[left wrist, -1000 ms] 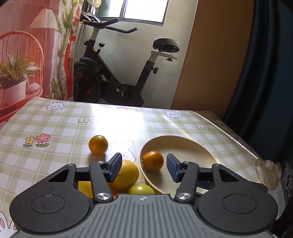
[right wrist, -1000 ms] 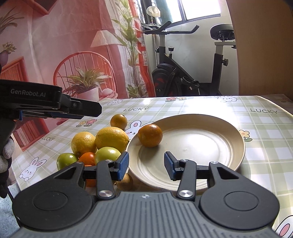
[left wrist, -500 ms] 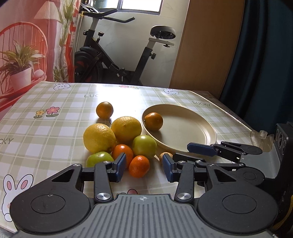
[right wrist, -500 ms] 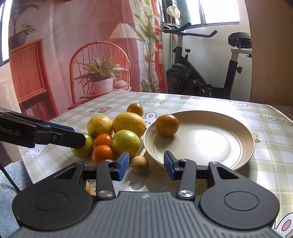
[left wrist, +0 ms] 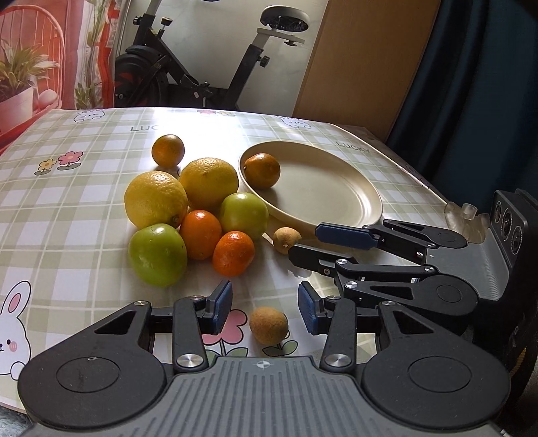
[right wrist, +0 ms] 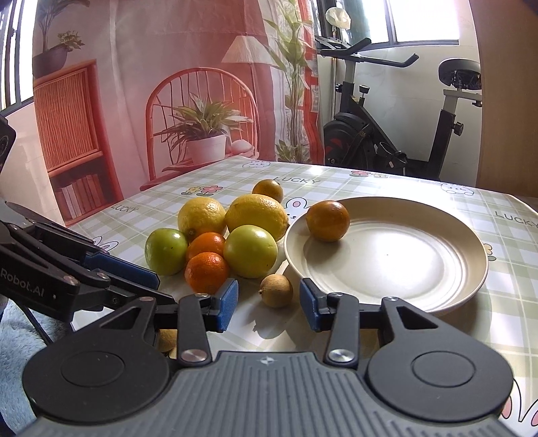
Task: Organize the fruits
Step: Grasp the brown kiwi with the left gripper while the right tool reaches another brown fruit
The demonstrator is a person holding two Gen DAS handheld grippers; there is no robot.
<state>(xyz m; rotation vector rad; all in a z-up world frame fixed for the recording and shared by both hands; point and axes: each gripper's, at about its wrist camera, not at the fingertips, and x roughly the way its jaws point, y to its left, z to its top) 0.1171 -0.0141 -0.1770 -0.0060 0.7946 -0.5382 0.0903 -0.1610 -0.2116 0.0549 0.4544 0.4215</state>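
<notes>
On the desk [left wrist: 67, 188], fruit clusters left of the cream plate [left wrist: 339, 201], which holds one dark orange [left wrist: 262, 170]. Left tool [left wrist: 265, 307] gapes, empty, a small brown fruit [left wrist: 268, 325] lying between its jaws. Right tool [right wrist: 269, 301] is likewise spread and empty, facing another brown fruit [right wrist: 276, 290], stem end pointing left.

Back wall: we see a printed backdrop [right wrist: 175, 101], red chair and potted plant.
Corner: exercise bike [right wrist: 396, 134] under our bright window [right wrist: 423, 20].
Right: wooden panel [left wrist: 363, 57], dark curtain [left wrist: 477, 84].
</notes>
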